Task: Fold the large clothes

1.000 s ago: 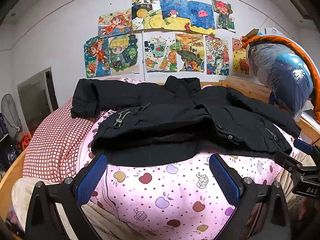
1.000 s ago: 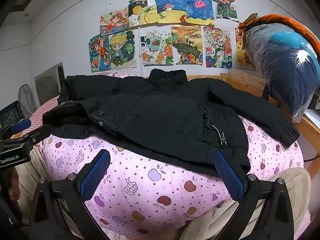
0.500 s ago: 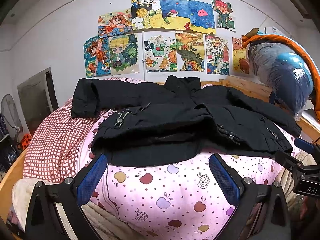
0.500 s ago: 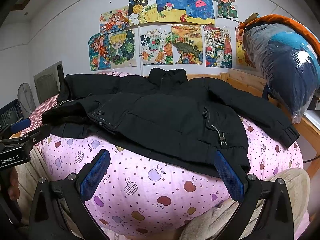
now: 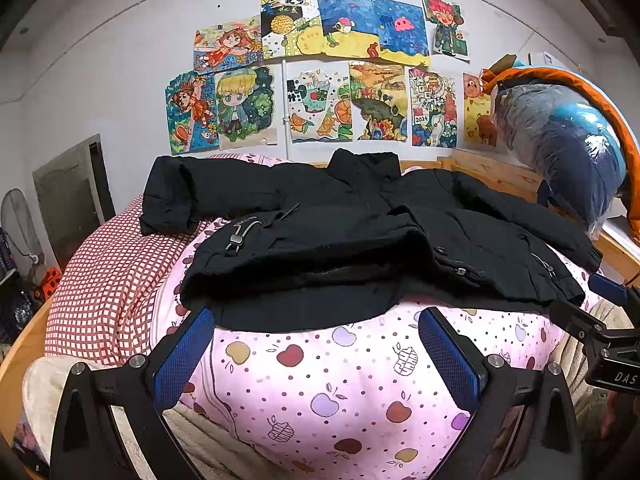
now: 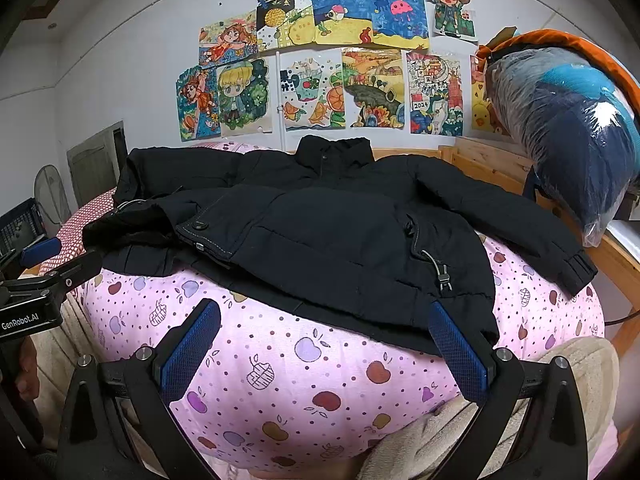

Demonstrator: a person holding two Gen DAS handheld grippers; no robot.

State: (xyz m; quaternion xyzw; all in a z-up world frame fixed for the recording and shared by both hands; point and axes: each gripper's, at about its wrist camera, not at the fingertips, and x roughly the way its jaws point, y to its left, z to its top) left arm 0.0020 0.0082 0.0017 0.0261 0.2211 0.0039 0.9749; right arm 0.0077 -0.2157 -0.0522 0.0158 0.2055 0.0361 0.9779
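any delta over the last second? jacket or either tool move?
No visible change. Both tools hang open short of the black jacket and grip nothing: left tool, right tool. The jacket lies spread on the pink apple-print quilt, collar toward the wall, its left front panel rumpled, as it was a second ago.

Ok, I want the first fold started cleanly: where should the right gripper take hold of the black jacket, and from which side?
Probably the bottom hem of the black jacket, near the corner beside the dangling cord toggle. That edge lies flat and loose on the pink apple-print quilt, directly ahead of the open right gripper, so come in low from the near side.
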